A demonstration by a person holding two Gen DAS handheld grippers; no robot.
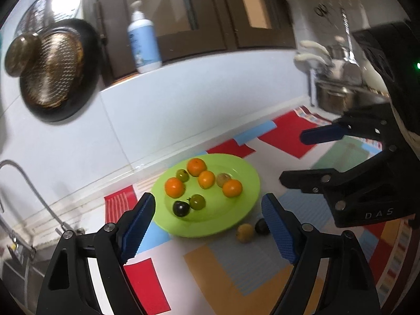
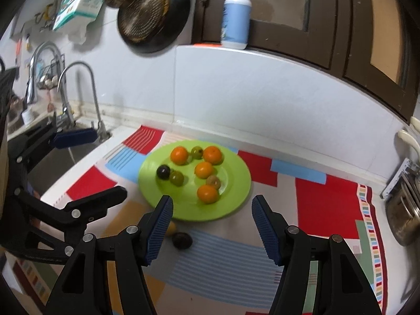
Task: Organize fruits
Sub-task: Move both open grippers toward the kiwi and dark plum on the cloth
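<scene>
I have both grippers over the worktop (image 2: 262, 141), each with its jaws apart and nothing between them: the left gripper (image 1: 208, 225) and the right gripper (image 2: 211, 225). The green plate (image 2: 236, 183) sits on the patterned mat (image 2: 325, 204) with four oranges (image 2: 208, 193) and four smaller fruits on it. Off the plate, just beside its near rim, lie a yellow fruit (image 1: 245, 232) and a dark fruit (image 2: 182, 240), close together. Around: a tap (image 2: 78, 92) and sink to the left, a pump bottle (image 2: 235, 15) on the ledge, a dark pan (image 2: 155, 13) hung on the wall, a steel pot (image 2: 404, 218) at the right.
</scene>
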